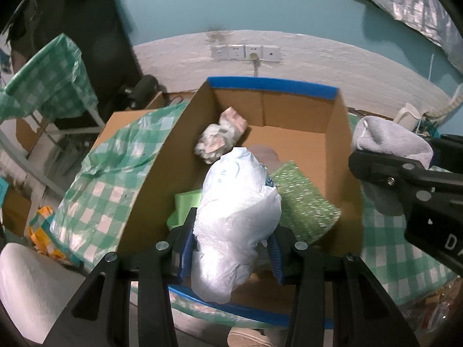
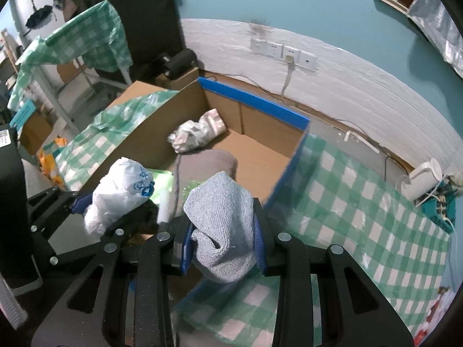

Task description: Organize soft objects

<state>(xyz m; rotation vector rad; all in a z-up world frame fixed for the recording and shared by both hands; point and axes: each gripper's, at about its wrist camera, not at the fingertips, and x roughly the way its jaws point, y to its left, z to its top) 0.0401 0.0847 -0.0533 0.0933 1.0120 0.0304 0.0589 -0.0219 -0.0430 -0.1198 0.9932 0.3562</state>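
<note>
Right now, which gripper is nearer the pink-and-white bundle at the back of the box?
Left. The left gripper sits over the box, facing the bundle; the right gripper hangs by the box's side wall.

My feeds show a dim room with a cool, bluish cast and soft, even light. Both fisheye views bend the white wall band (image 1: 318, 57) into an arc and go black at the corners. The cardboard box (image 1: 289, 110) edges smear with motion blur. A white plastic bag (image 1: 234, 217) shows mild glare. A faint shadow falls on the teal wall (image 1: 376, 20).
</note>
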